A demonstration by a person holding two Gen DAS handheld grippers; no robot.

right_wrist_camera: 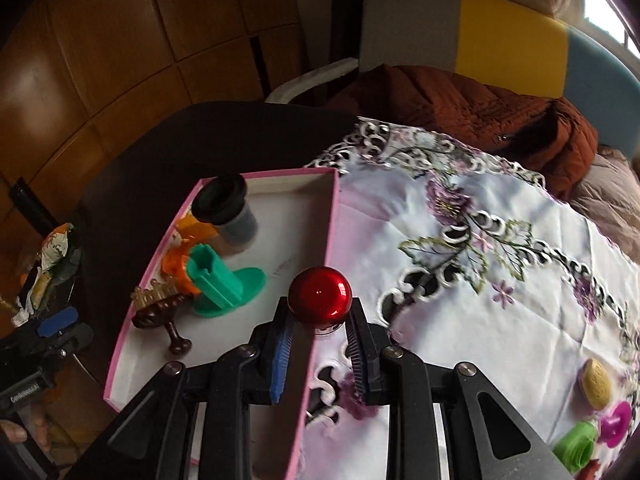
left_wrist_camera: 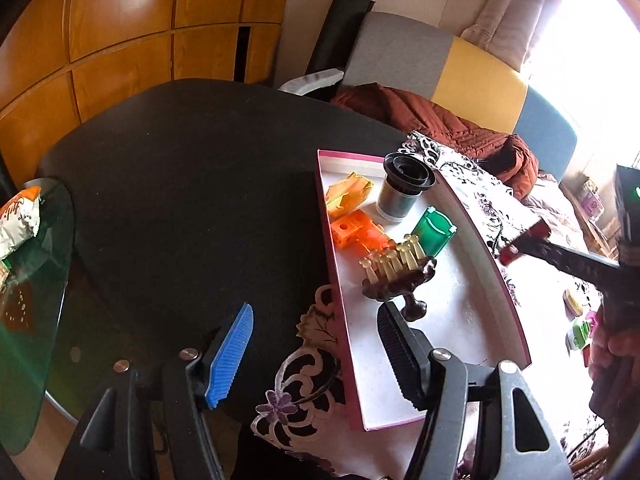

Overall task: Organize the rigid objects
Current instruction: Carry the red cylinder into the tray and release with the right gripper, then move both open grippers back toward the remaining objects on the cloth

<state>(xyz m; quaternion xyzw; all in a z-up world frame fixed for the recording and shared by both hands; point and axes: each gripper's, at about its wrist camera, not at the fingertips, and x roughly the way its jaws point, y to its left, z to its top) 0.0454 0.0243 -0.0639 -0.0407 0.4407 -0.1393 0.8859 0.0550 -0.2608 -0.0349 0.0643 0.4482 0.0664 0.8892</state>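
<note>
A shallow pink-rimmed box (left_wrist_camera: 452, 312) (right_wrist_camera: 280, 264) lies on the cloth. It holds orange blocks (left_wrist_camera: 354, 230), a dark cylinder with a black cap (left_wrist_camera: 400, 188) (right_wrist_camera: 230, 208), a green plastic part (left_wrist_camera: 434, 232) (right_wrist_camera: 218, 276) and a brown stand with pale pegs (left_wrist_camera: 396, 276) (right_wrist_camera: 160, 308). My right gripper (right_wrist_camera: 320, 320) is shut on a shiny red ball (right_wrist_camera: 320, 296) (left_wrist_camera: 509, 257), which hangs just above the box's right wall. My left gripper (left_wrist_camera: 316, 356) is open with nothing in it. It hovers over the box's near left wall.
An embroidered white cloth (right_wrist_camera: 480, 280) covers the right of the dark round table (left_wrist_camera: 192, 184). A yellow oval (right_wrist_camera: 596, 384), a magenta piece (right_wrist_camera: 616, 424) and a green piece (right_wrist_camera: 576, 446) lie at its near right. A snack bag (left_wrist_camera: 18, 220) rests on glass at the left.
</note>
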